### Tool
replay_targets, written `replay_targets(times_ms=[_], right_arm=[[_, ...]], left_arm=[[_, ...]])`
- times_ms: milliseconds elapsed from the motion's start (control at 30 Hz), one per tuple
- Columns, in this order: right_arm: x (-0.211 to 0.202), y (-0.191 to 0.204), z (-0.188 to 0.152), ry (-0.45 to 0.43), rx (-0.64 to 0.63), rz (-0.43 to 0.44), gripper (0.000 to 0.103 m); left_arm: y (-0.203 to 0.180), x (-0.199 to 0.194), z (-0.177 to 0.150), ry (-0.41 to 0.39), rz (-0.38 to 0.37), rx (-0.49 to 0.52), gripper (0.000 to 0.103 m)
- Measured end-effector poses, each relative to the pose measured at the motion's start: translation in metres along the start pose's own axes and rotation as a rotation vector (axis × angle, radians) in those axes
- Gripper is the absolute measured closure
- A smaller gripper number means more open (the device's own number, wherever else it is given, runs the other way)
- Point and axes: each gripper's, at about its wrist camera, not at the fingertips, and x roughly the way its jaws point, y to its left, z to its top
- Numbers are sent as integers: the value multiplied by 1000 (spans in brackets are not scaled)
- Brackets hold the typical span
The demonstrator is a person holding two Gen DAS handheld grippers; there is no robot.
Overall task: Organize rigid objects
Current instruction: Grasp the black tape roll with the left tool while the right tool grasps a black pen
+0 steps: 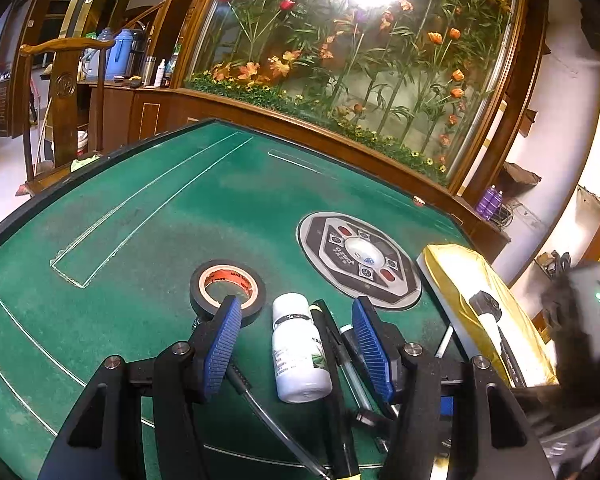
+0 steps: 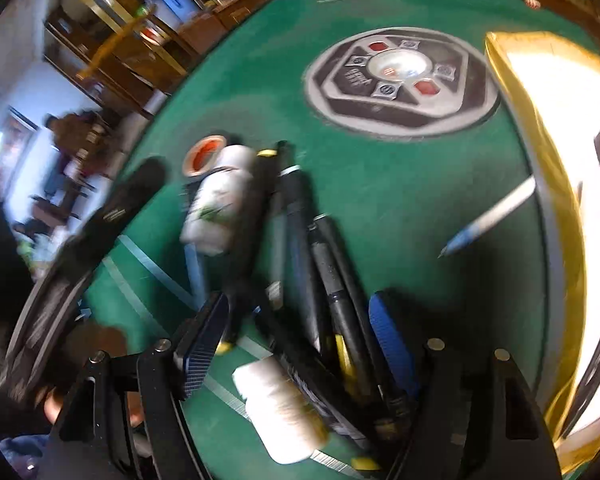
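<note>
Listing contents of the green felt worktop (image 1: 148, 216), with its grey octagonal centre panel (image 1: 360, 260).

Item: black roll of electrical tape with orange core (image 1: 227, 286), lying flat, far side of the left claw's left pad.
Item: small white plastic bottle with green leaf label (image 1: 298, 350), on its side between the left claw's blue ribbed pads.
Item: cluster of black marker pens (image 2: 332, 280), lying together just beside the bottle; some carry yellow trim.
Item: second white plastic bottle (image 2: 278, 412), on its side, low in the right wrist view.
Item: white-and-blue ballpoint pen (image 2: 488, 216), apart from the cluster, tip near the box edge.
Item: gold-lined white box (image 1: 480, 304), at the worktop's right edge, holding a white marker with black cap (image 1: 488, 312).

Left claw (image 1: 298, 320): released, pads spread either side of the bottle and one pen, touching neither as far as can be seen.
Right claw (image 2: 296, 340): released, spread over the pen cluster; view blurred.

Progress, judged: early. One marker appears boxed; tape, both bottles and the remaining pens lie loose outside.
</note>
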Motion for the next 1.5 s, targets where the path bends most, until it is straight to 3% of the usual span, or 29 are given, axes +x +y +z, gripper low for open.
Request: replay_targets(times_ms=[67,167,233,300,500,567,600,667,700,833,933,1000,1033,1067,1400,1500], right_arm=[[-9,-2,-9,-27,11,30,31],[-22,-5,-19,-58,-31,-27,31],[-27,-7,-27,-72,-68,-71,38],[-27,-12,-28,-73,-83,-97,67],[-25,-22,-34,-75,-97,-117,69],[-19,-19,-37,-77,-131,-156,70],[-17,-16,-37,-83,-156,-180,76],[-12,-7,-39,-96,-240,-292,84],[-11,-7,-40,-110,-259,-328,84],[-15,-13,-43,-126,-244,-313,84],[-16,-13,-46,-145,-238,-317,84],[-17,-15,-47,-162,-220,-303,84],[-18,-17,-48,-171,-212,-292,84],[-18,-19,-48,-178,-203,-279,84],[-23,-30,-50,-206,-143,-186,84],[-23,-31,-50,-207,-145,-189,84]], left_arm=[[3,-2,1,22,-31,-2,42],[13,-9,5,57,-62,-30,42],[24,-14,11,80,-76,-60,42],[33,-16,13,111,-86,-66,42],[48,-24,10,137,-44,-70,42],[51,-22,11,143,-13,-66,42],[52,-20,12,148,-8,-67,42],[51,-15,17,152,10,-59,42],[51,-13,20,151,24,-55,42],[48,6,32,167,117,-13,42],[48,31,37,246,107,-3,42],[45,41,38,267,108,13,31],[42,46,38,278,126,31,17],[41,50,39,283,151,45,14],[32,90,29,354,263,148,14],[28,87,26,317,271,193,37]])
